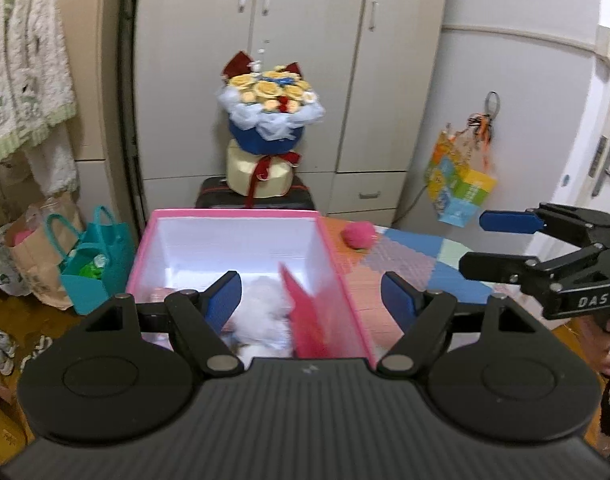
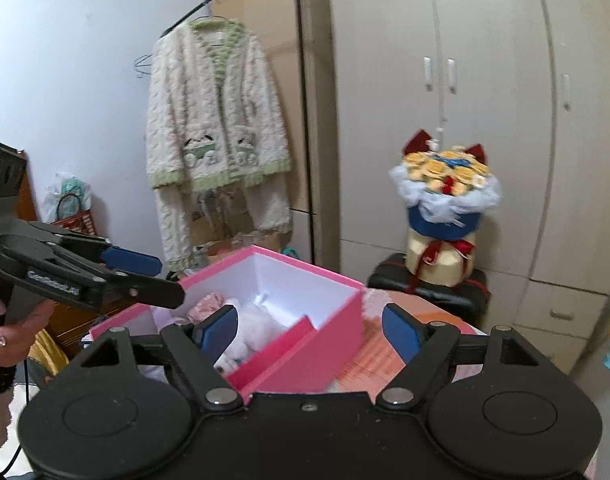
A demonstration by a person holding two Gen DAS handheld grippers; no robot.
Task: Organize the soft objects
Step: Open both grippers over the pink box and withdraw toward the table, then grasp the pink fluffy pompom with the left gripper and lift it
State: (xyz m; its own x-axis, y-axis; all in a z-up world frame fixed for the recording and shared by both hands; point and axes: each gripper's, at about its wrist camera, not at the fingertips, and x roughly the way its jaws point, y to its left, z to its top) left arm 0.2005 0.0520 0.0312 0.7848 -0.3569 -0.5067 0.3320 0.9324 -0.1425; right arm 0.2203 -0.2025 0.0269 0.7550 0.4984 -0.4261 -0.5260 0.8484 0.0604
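A pink box (image 1: pixel 347 292) with a white inside stands on the patchwork-covered table (image 1: pixel 417 268). In it lie a white plush toy (image 1: pixel 265 304) and a red divider card (image 1: pixel 305 312). A pale pink soft item (image 2: pixel 205 305) lies beside the plush toy (image 2: pixel 257 326) in the box (image 2: pixel 305 356). A pink pompom ball (image 1: pixel 359 234) rests on the table behind the box's right corner. My left gripper (image 1: pixel 313 300) hangs open above the box, gripping nothing. My right gripper (image 2: pixel 311 330) is open too, over the box's near wall. Each gripper also shows in the other view: right gripper (image 1: pixel 475 244), left gripper (image 2: pixel 169 280).
A flower bouquet (image 1: pixel 271 108) sits on a dark suitcase (image 1: pixel 209 196) before the wardrobe (image 1: pixel 305 20). Teal bags (image 1: pixel 91 264) and a paper bag stand on the floor at left. A knitted cardigan (image 2: pixel 213 120) hangs on a rack. A door (image 1: pixel 609 120) is at right.
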